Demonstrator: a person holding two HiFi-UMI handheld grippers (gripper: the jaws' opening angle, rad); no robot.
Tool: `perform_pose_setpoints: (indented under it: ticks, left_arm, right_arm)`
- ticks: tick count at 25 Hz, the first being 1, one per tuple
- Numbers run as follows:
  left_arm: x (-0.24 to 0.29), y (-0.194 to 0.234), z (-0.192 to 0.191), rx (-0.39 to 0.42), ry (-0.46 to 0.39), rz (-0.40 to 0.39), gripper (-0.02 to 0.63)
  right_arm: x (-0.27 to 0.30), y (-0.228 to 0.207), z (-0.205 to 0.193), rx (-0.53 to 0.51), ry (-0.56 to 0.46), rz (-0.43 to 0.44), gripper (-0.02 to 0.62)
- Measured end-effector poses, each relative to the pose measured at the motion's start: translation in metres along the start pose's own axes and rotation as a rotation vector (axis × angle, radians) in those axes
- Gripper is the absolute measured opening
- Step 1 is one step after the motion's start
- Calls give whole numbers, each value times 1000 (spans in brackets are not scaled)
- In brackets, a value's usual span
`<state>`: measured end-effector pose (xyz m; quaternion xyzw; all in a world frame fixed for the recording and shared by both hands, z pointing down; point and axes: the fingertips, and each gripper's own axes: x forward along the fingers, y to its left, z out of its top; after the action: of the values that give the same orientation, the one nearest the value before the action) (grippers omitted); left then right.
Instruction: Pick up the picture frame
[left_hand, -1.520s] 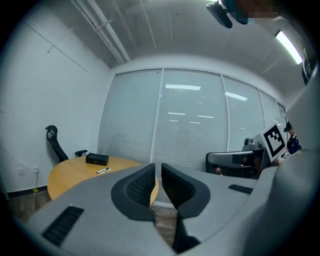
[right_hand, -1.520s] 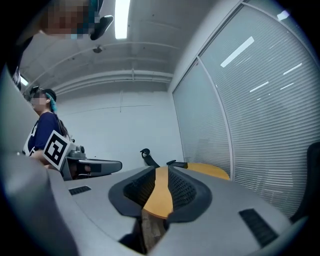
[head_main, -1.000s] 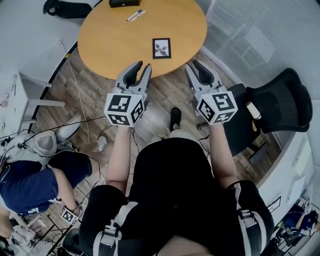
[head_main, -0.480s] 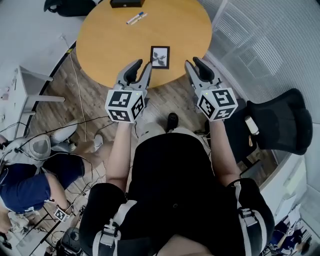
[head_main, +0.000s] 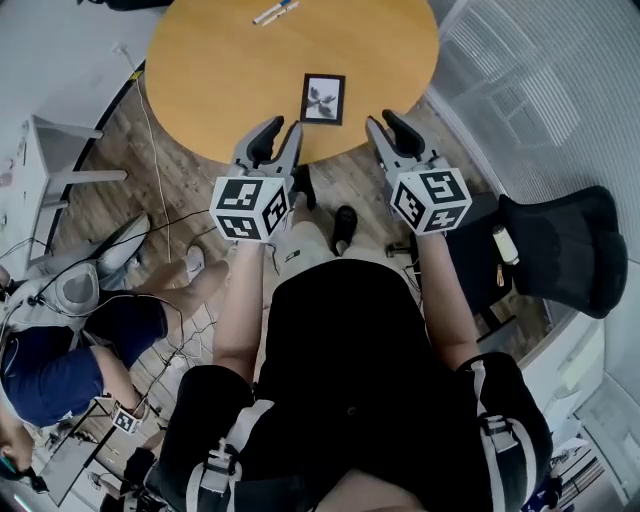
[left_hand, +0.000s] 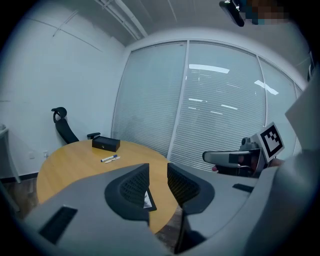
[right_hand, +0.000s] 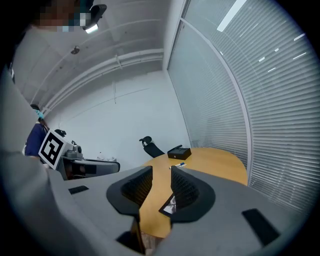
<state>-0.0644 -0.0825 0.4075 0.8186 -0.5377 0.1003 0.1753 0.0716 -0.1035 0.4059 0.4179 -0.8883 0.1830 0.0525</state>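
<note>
Round wooden surface (head_main: 220, 70) carries the picture frame (head_main: 323, 98), which lies flat near the closest edge, long axis running straight away from the person. The frame lies ahead of and between left gripper (head_main: 283, 130) and right gripper (head_main: 383, 122), seemingly slightly nearer the left. Both sets of jaws stand wide apart, empty.
</note>
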Motion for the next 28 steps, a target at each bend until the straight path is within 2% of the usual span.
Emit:
perform_pose_setpoints:
  ticks: [5,13,19,28]
  left_arm:
    - [21,13,-16,-29,46,1,107]
    - [70,60,-31,-67,124,-15,107]
    - [110,97,-39,-76,190,-45,107]
    - [151,132,-80,-78,293,-116,107]
  right_arm:
    - [26,-7,-18,12,59,-8,137]
    - [84,-27,-31,19,124,-61,138]
    - [132,-45,-36,31,181,-103,138]
    - [175,-64,-77,60,277,-185,138]
